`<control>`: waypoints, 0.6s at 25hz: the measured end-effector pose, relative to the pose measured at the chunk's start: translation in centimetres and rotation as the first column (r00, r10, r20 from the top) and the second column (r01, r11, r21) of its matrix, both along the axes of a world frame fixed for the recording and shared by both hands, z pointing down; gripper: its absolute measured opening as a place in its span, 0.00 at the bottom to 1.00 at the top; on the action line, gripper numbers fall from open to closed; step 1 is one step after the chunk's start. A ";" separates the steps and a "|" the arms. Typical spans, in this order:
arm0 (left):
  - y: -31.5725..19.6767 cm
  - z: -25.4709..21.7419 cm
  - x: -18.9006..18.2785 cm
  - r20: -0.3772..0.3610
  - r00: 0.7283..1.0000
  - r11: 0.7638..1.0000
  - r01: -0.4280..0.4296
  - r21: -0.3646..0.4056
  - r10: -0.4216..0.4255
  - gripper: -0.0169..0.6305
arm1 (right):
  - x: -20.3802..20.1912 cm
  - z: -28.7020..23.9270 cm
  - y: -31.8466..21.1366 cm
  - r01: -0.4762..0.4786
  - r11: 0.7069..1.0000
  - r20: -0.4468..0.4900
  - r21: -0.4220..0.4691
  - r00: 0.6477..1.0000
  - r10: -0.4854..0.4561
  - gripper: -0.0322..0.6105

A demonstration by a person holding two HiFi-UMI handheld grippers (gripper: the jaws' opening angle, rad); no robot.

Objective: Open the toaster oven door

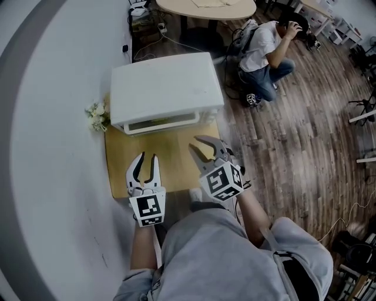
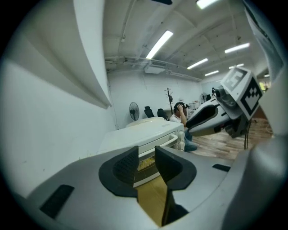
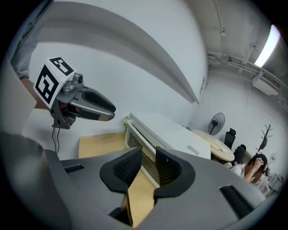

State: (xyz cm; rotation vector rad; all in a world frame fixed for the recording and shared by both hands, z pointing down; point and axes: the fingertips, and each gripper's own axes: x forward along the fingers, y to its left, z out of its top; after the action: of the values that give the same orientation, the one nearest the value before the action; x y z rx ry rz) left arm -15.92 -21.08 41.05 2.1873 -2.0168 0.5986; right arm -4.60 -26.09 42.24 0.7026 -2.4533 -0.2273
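A white toaster oven (image 1: 167, 88) stands at the far end of a small wooden table (image 1: 173, 161), against the white wall. Its door is closed, and the handle (image 1: 161, 121) runs along the front facing me. Both grippers hover over the table in front of the oven, apart from it. My left gripper (image 1: 147, 159) is open and empty; its view shows the oven (image 2: 144, 132) beyond its pads (image 2: 126, 166). To its right, my right gripper (image 1: 197, 146) is open with nothing between its jaws, angled toward the oven front (image 3: 148, 139).
A small bunch of white flowers (image 1: 97, 114) sits at the oven's left corner by the wall. A person (image 1: 264, 47) crouches on the wooden floor (image 1: 294, 147) to the right. A round table (image 1: 205, 7) stands behind the oven.
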 end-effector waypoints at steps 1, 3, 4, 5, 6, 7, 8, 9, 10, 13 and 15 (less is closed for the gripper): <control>-0.6 0.1 0.0 0.026 1.000 1.000 -0.018 -0.010 0.018 0.19 | -0.4 0.1 -0.5 0.026 1.000 -0.025 0.010 0.999 -0.025 0.16; -1.6 0.5 -0.1 0.062 0.996 0.998 -0.054 -0.042 0.056 0.19 | -1.2 0.2 -1.4 0.071 0.997 -0.072 0.029 0.995 -0.069 0.16; -2.1 0.8 -0.2 0.080 0.994 0.996 -0.070 -0.063 0.075 0.19 | -1.6 0.2 -1.8 0.093 0.995 -0.095 0.034 0.992 -0.089 0.16; -2.6 1.1 -0.3 0.100 0.991 0.993 -0.085 -0.086 0.093 0.19 | -2.0 0.4 -2.1 0.113 0.993 -0.119 0.038 0.987 -0.108 0.16; -3.0 1.5 -0.4 0.121 0.987 0.989 -0.097 -0.112 0.110 0.19 | -2.3 0.6 -2.4 0.133 0.990 -0.144 0.040 0.982 -0.126 0.17; -3.4 2.0 -0.6 0.141 0.982 0.984 -0.106 -0.140 0.126 0.19 | -2.5 0.8 -2.7 0.152 0.988 -0.169 0.040 0.975 -0.143 0.17; -3.8 2.4 -0.7 0.159 0.977 0.979 -0.114 -0.166 0.141 0.19 | -2.6 1.2 -3.0 0.167 0.985 -0.195 0.039 0.968 -0.157 0.17; -4.2 2.8 -0.8 0.174 0.972 0.974 -0.121 -0.191 0.155 0.19 | -2.7 1.6 -3.3 0.181 0.983 -0.221 0.036 0.961 -0.169 0.17; -4.5 3.2 -0.9 0.190 0.967 0.969 -0.127 -0.214 0.169 0.19 | -2.7 2.0 -3.5 0.194 0.981 -0.247 0.030 0.952 -0.181 0.17; -5.6 4.1 -1.5 0.253 0.945 0.953 -0.140 -0.268 0.209 0.19 | -2.8 3.4 -4.2 0.230 0.973 -0.315 0.003 0.924 -0.217 0.17; -6.3 4.6 -1.8 0.303 0.922 0.942 -0.149 -0.301 0.243 0.19 | -2.9 4.1 -4.7 0.247 0.969 -0.350 -0.014 0.906 -0.236 0.18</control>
State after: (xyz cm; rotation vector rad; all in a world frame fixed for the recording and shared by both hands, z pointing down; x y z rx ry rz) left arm -17.76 -27.38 45.61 2.2514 -1.7195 1.2738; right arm -7.46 -30.75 46.34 0.3307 -2.1889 -0.4472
